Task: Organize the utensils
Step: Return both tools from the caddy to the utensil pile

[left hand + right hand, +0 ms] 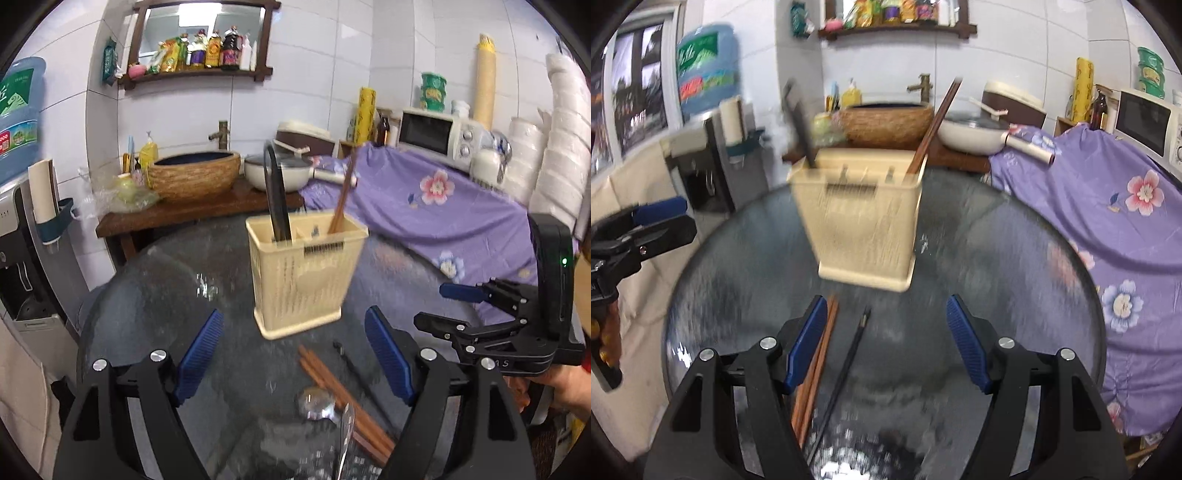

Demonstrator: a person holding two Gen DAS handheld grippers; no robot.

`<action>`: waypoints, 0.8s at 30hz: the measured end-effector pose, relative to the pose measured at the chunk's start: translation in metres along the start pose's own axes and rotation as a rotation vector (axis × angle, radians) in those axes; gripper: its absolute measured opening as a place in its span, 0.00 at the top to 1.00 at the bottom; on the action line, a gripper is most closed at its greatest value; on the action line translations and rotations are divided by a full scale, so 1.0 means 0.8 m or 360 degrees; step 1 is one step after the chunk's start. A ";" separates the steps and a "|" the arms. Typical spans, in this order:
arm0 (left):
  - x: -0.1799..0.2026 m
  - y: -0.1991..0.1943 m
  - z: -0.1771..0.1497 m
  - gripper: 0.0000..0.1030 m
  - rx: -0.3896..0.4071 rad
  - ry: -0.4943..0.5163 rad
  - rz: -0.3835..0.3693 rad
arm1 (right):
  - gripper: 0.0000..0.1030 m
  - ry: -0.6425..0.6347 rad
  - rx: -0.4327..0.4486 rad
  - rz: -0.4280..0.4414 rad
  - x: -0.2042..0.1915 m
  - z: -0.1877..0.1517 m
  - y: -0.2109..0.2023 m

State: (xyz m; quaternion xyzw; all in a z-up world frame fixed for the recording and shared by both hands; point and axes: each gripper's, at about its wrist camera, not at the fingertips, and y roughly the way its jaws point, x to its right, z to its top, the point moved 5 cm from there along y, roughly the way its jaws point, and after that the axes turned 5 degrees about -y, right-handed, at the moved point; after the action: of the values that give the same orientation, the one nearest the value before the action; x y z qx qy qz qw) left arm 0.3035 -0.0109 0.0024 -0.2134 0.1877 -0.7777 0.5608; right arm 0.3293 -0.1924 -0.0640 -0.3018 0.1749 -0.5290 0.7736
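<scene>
A cream slotted utensil holder (pixel 303 273) (pixel 860 218) stands on the round dark glass table (pixel 147 295) (pixel 997 258). A black utensil (pixel 275 199) sticks out of its left compartment and brown chopsticks (pixel 343 195) out of its right. On the glass in front lie brown chopsticks (pixel 343 398) (pixel 816 369), a black chopstick (pixel 354 365) (pixel 849 365) and a metal spoon (pixel 317 402). My left gripper (pixel 295 354) (pixel 670 219) hangs open over the spoon and chopsticks. My right gripper (pixel 886 347) (pixel 447 306) is open too, the black chopstick between its blue pads, untouched.
Behind the table a wooden bench carries a woven basin (pixel 195 177) and a white pan (pixel 273 173). A purple flowered cloth (pixel 424 206) covers the surface to the right, with a microwave (pixel 432 133) on it. A water dispenser (pixel 18 221) stands at the left.
</scene>
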 end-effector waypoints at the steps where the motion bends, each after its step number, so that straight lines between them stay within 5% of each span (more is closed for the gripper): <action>1: 0.003 0.000 -0.013 0.25 -0.0024 0.0025 0.0007 | 0.35 -0.0001 -0.0020 0.0011 -0.006 -0.013 0.001; 10: 0.007 -0.014 -0.129 0.37 -0.0256 0.0064 0.0000 | 0.36 0.0065 -0.0083 0.0066 -0.049 -0.116 -0.016; 24: -0.005 -0.031 -0.213 0.55 -0.0459 -0.0097 -0.0033 | 0.53 -0.0065 -0.0056 0.0157 -0.109 -0.142 -0.032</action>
State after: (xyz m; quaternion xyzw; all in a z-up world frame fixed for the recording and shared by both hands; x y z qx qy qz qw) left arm 0.1930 0.0092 -0.1276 -0.3172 0.2781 -0.7416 0.5216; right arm 0.2111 -0.1503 -0.1380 -0.3171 0.1830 -0.4808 0.7968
